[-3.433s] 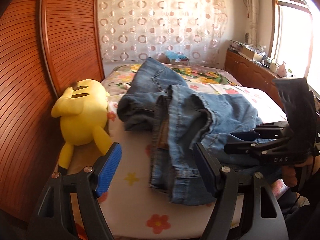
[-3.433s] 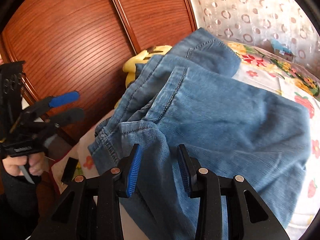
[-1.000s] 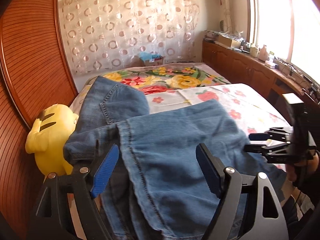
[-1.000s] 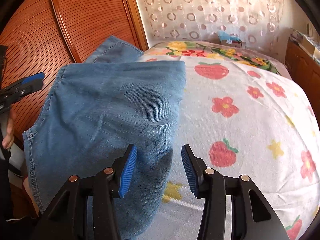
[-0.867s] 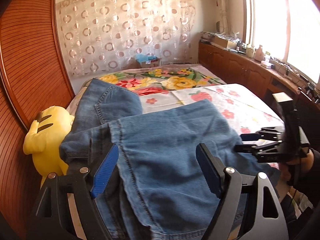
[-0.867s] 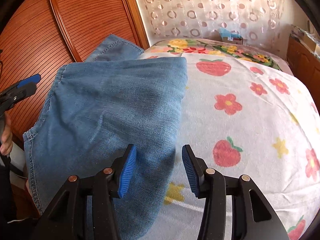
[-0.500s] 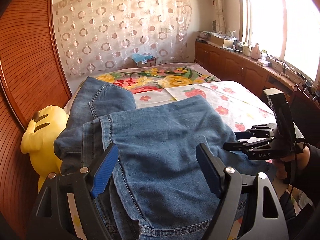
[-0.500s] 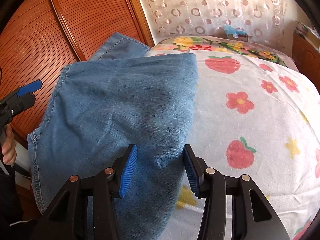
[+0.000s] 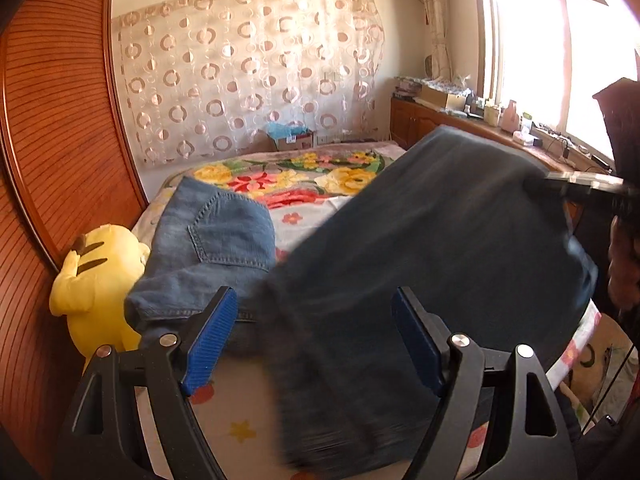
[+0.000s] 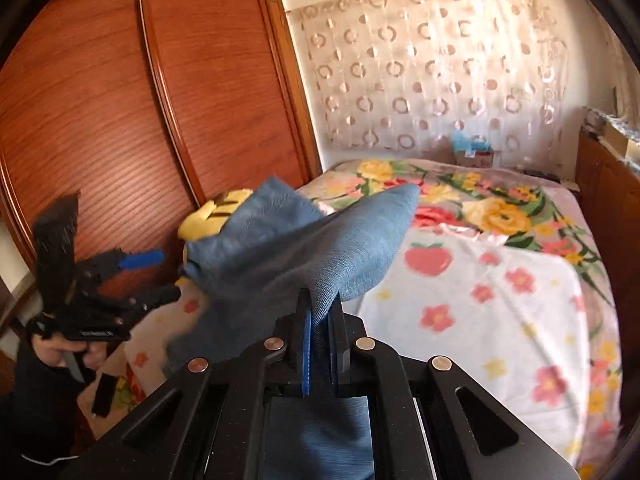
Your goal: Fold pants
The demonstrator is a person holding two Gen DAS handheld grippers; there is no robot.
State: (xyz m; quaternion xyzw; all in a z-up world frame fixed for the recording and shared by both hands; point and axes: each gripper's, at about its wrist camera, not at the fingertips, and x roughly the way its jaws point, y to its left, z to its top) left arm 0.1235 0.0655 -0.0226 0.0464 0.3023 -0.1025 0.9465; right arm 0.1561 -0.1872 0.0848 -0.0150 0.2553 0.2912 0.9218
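Bed [image 10: 520,300]: floral sheet | wardrobe [image 10: 120,100]: wood | curtain [image 9: 248,72]: circles

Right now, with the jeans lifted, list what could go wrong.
1. Only the right gripper is shut on the jeans; the left gripper is open, so the raised fold may sag or twist unevenly.
2. The yellow plush toy sits against the denim's far end; dragging the denim could shift it.
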